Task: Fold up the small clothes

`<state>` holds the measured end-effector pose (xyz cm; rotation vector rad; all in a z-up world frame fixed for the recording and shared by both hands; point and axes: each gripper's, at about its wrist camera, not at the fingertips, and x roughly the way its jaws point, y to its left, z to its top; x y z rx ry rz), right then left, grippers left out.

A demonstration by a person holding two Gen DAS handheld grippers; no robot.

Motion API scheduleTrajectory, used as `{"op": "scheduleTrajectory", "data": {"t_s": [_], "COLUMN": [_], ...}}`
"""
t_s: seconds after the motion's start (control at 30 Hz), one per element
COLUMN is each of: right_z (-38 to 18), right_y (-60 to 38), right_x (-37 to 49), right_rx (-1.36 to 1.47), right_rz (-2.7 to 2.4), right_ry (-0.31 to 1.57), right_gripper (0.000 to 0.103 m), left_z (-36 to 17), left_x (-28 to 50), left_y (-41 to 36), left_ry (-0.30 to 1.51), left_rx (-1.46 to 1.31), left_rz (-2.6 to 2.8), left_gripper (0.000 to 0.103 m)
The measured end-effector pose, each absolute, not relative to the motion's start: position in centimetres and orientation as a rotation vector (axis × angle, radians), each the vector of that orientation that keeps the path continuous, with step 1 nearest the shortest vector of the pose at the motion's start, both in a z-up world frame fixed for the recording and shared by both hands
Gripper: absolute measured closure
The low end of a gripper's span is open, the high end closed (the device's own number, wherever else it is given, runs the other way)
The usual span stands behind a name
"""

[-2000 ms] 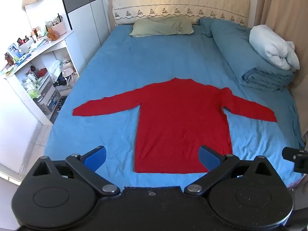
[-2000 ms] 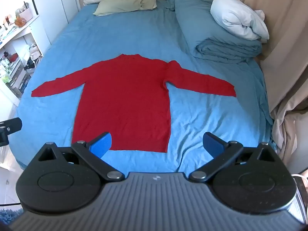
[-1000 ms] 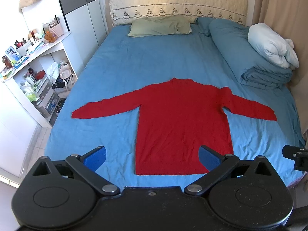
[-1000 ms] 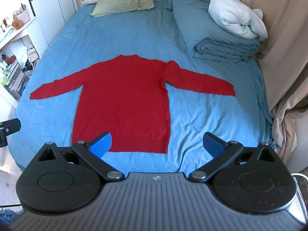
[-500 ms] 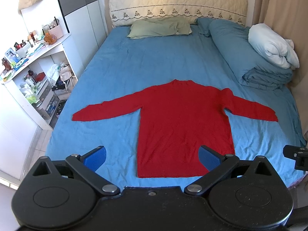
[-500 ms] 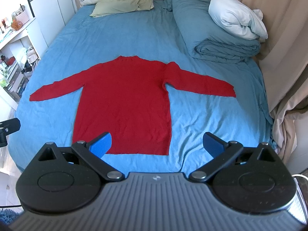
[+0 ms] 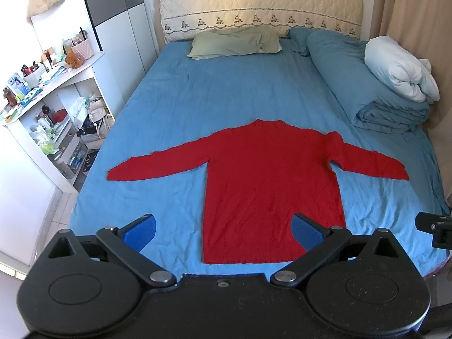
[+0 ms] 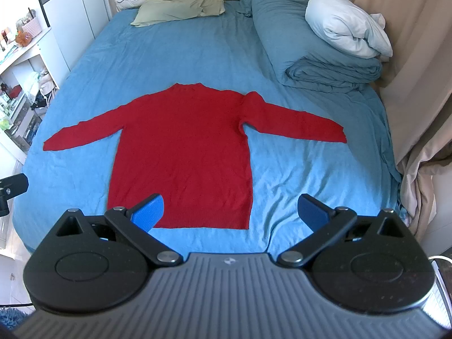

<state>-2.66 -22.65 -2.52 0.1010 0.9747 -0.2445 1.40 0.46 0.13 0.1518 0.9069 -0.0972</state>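
A red long-sleeved sweater [image 7: 268, 180] lies flat on the blue bed sheet [image 7: 226, 93], both sleeves spread out, hem toward me. It also shows in the right wrist view [image 8: 183, 147]. My left gripper [image 7: 223, 230] is open and empty, held above the foot of the bed near the hem's left corner. My right gripper [image 8: 231, 212] is open and empty, above the hem's right corner. Neither touches the sweater.
A green pillow [image 7: 234, 42] lies at the headboard. A rolled blue duvet [image 7: 367, 90] with a white pillow [image 7: 401, 70] on it lies along the right side. A cluttered white shelf [image 7: 48, 107] stands left of the bed. Curtains [image 8: 418, 70] hang at the right.
Both grippers have shifted slightly, so the sweater sits a little lower in each view. The sweater has not moved and both grippers stay open.
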Motion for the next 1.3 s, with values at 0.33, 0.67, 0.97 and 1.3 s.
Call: {"op": "scheduleTrajectory", "data": {"t_s": [0.33,0.67,0.97,1.3], "right_z": [-2.54,-2.37,-2.35,-2.34], "right_y": [-22.48,-22.48,-22.62,-22.67], "right_x": [-2.39,-2.49,-2.90,-2.79], "right_rx": [0.103,0.105,0.106,0.105], "right_rz": [-0.244,-0.245,-0.251,-0.260], "right_ry": [0.971,0.965,0.957,0.954], "right_gripper": [0.000,0.000,0.000,0.000], "left_z": [0.30,0.39,0.41,0.85], "left_x": [1.49,1.26,1.28,1.77], "left_y": [0.62,0.54,0.59,0.64], "left_ry": [0.903,0.897,0.894,0.878], "left_rx": [0.150,0.148,0.146,0.157], "left_rz": [-0.093,-0.091,-0.090,-0.085], "left_gripper": [0.000,0.000,0.000,0.000]}}
